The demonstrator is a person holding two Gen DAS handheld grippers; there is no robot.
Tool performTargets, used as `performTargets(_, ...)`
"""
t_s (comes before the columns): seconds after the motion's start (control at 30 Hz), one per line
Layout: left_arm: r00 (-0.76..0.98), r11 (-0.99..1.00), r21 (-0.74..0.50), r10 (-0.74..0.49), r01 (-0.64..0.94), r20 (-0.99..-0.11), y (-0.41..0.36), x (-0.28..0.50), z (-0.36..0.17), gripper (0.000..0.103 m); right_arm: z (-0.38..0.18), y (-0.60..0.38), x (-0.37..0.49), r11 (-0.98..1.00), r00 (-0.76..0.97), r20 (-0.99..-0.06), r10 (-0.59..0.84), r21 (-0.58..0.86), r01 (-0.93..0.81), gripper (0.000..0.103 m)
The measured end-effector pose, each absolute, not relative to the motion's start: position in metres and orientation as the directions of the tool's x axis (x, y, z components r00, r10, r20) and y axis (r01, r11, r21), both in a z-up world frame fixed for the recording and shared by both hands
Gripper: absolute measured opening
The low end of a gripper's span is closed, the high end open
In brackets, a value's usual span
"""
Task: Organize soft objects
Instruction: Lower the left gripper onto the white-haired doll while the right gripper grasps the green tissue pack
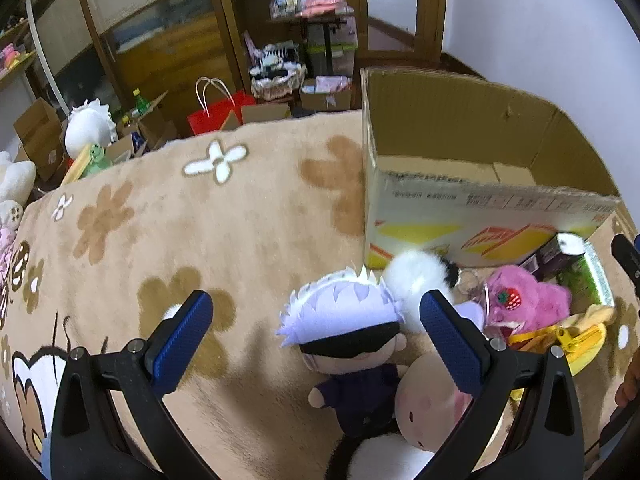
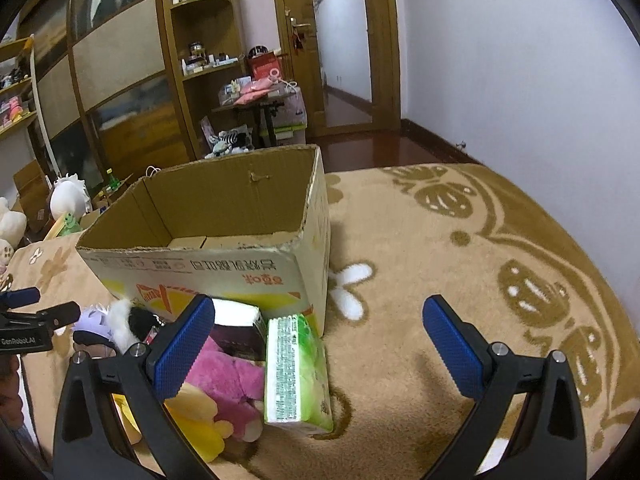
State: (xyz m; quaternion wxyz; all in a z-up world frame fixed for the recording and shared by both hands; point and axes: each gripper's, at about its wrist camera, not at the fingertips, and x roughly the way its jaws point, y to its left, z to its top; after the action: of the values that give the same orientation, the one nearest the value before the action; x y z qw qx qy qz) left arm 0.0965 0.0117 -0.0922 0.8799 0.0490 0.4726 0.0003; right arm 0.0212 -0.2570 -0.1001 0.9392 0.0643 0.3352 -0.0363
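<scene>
While the left wrist view looks down on a tan plush rug with brown flower shapes [image 1: 240, 240], the left hand-held gripper [image 1: 316, 342] hangs spread wide and empty, touching nothing. Between its blue pads, nearer the right one, lies a small plush doll with pale lilac spiky hair, a black blindfold and a dark purple suit [image 1: 352, 356], its long axis running roughly along the fingers, head away from the camera. Just beyond it sit a white fluffy pompom [image 1: 412, 276] and a pink furry plush with a strawberry patch [image 1: 524, 300], with the open brown cardboard box [image 1: 460, 128] behind. From the right wrist view, the right hand-held gripper [image 2: 320, 344] is likewise wide apart and bare; the pile lies off to its left, so the left hand looks better placed for the doll.
</scene>
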Motion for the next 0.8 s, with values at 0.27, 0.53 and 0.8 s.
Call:
performTargets(0.27,0.482,0.994,0.099,0.061,0.054,-0.874,0.008,0.104,-0.113,0.102,-0.112,-0.257,0.028,0.989,0.736,-0.676,-0.01,0.101,0.107,0.103)
performTargets(0.53,0.406,0.996,0.078,0.058,0.034,-0.912,0.015,0.111,-0.13,0.102,-0.126,-0.253,0.035,0.991,0.69,-0.723,0.017,0.104,0.084,0.099)
performTargets(0.8,0.352,1.0,0.012,0.01,0.003,-0.936,0.022,0.115,-0.142,0.102,-0.134,-0.251,0.036,0.989,0.657,-0.752,0.06,0.136,0.065,0.074)
